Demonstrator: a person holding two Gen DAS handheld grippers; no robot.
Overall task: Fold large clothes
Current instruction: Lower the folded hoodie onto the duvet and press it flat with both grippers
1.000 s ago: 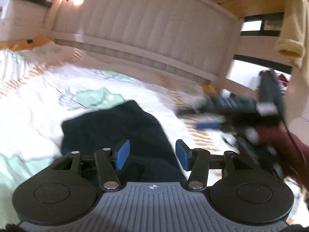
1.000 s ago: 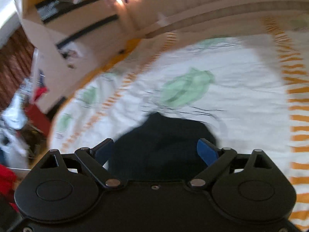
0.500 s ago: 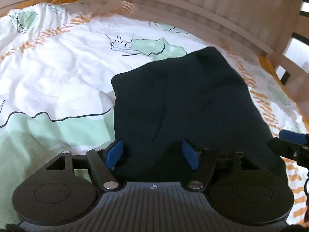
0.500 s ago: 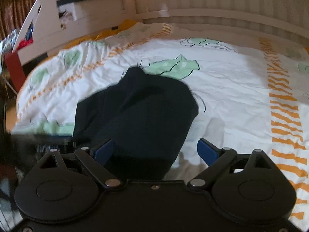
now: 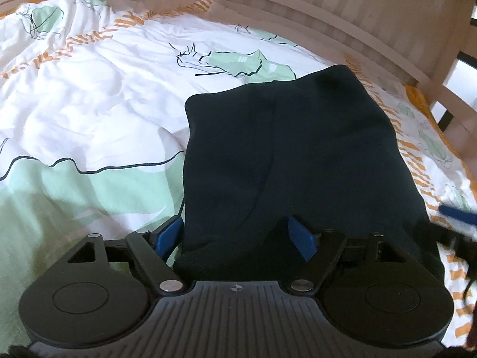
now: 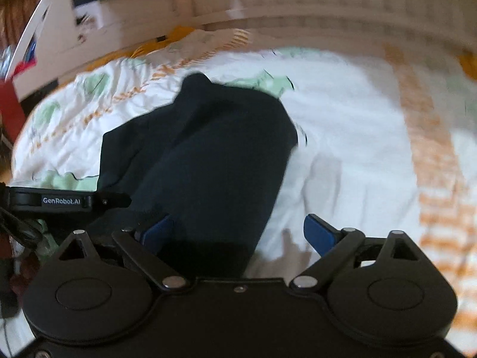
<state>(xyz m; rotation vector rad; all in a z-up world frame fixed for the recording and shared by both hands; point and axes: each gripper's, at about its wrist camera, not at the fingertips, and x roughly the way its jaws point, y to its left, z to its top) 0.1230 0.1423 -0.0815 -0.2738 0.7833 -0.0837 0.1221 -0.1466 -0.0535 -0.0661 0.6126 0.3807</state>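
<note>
A dark navy garment (image 5: 298, 155) lies folded lengthwise on the bed; it also shows in the right wrist view (image 6: 208, 155). My left gripper (image 5: 235, 235) is open, its blue fingers straddling the garment's near left edge. My right gripper (image 6: 238, 232) is open over the garment's near right edge, left finger over the cloth, right finger over the sheet. The left gripper's body (image 6: 59, 201) shows at the left of the right wrist view. The right gripper's blue fingertip (image 5: 456, 214) shows blurred at the right of the left wrist view.
The bed has a white sheet (image 5: 89, 104) with green patches and orange stripes. A white slatted headboard (image 5: 328, 9) runs along the far side. A red object (image 6: 12, 110) stands off the bed's left.
Both grippers have dropped from a raised, tilted pose down to the garment's near end. The right gripper's view is still blurred by motion.
</note>
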